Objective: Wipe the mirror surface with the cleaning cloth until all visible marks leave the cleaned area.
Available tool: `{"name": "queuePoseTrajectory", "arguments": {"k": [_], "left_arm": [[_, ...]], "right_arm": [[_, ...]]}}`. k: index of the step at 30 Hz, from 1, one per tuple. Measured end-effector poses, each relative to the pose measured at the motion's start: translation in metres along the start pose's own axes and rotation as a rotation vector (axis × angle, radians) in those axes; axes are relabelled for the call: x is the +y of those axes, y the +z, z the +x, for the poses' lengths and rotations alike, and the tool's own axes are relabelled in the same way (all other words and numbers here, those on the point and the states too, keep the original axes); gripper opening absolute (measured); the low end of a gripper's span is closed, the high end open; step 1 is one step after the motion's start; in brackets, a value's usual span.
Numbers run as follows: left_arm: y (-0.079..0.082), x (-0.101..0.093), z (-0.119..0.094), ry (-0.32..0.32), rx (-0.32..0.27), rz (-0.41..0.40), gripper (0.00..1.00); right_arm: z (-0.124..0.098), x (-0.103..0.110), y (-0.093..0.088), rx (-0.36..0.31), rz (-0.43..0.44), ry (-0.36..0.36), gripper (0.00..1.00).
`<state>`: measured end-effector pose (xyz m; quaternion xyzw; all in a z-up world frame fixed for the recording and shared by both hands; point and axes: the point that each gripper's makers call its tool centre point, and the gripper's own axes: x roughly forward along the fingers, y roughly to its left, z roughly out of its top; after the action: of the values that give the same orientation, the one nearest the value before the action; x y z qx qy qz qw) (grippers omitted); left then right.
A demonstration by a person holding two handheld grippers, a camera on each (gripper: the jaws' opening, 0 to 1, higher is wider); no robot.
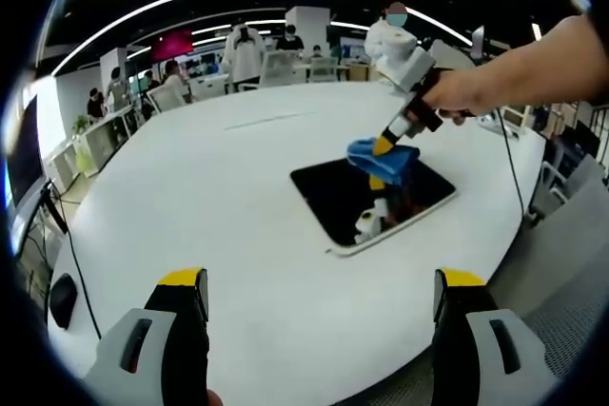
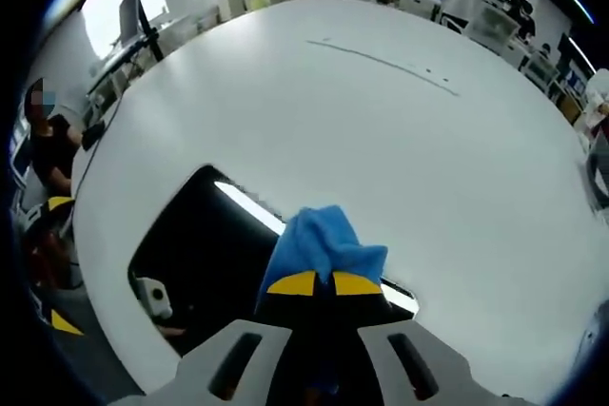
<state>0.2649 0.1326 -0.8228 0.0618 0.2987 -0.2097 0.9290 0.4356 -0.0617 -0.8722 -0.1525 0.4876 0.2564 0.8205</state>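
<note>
While gripped, cloth [image 2: 322,242] (blue) on mirror [image 1: 335,195]

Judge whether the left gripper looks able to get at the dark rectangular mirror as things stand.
Probably yes: the left gripper is open, bare white table lies ahead, though the right gripper presses the blue cloth onto the mirror.
</note>
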Motion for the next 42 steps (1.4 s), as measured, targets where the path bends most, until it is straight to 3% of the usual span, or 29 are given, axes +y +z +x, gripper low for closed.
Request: {"name": "queuePoseTrajectory", "arguments": {"k": [9,42], "left_arm": [[0.001,-0.002,-0.001,-0.001,-0.003,0.008,0.99],[0.005,-0.01,-0.003,-0.025,-0.014,0.024,0.99]], "right_arm": [[-0.011,0.013,-0.013,0.005,-0.031,-0.013,0.0],[-0.038,0.052,-0.056,0.004,-0.002,0.024,0.0]]}}
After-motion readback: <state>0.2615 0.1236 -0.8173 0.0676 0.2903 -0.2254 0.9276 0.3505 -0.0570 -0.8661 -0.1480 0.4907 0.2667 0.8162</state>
